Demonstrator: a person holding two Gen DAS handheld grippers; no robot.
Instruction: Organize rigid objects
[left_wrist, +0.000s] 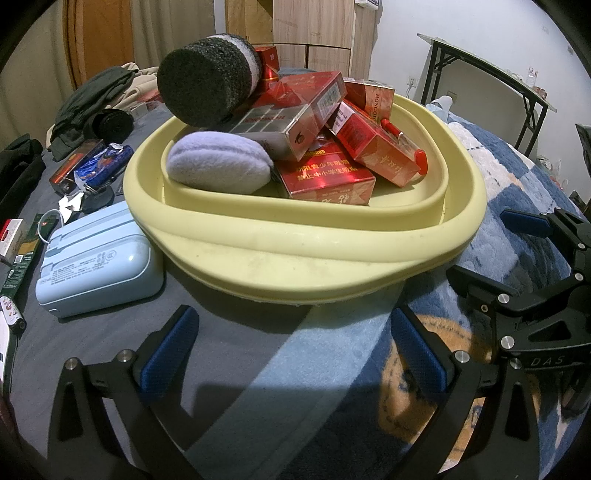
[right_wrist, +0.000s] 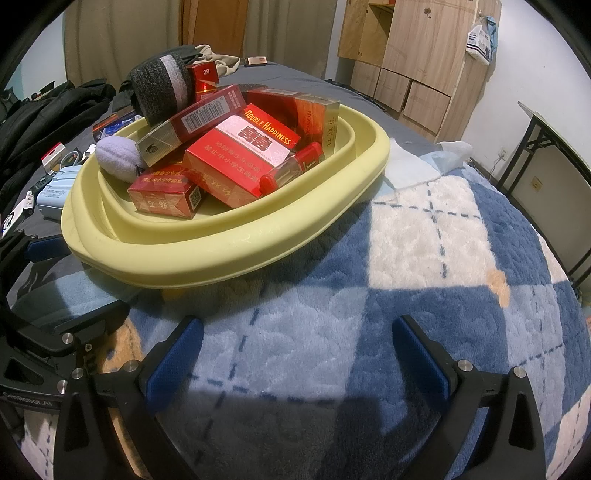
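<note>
Your yellow basin (left_wrist: 295, 243) sits on the bed (right_wrist: 424, 258), piled with red boxes (left_wrist: 328, 181), a dark foam roll (left_wrist: 207, 81) and a lilac plush (left_wrist: 218, 162). Your left gripper (left_wrist: 295, 354) and right gripper (right_wrist: 295, 358) hover before it, fingers wide apart, holding nothing.

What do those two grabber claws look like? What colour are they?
Both look alike. The left gripper and the right gripper have black angular frames with shiny silver bolts, and each finger wears a bumpy blue pad. White letters "DAS" are printed on the right one's body as seen from the left camera. No sleeves or cables show.
</note>
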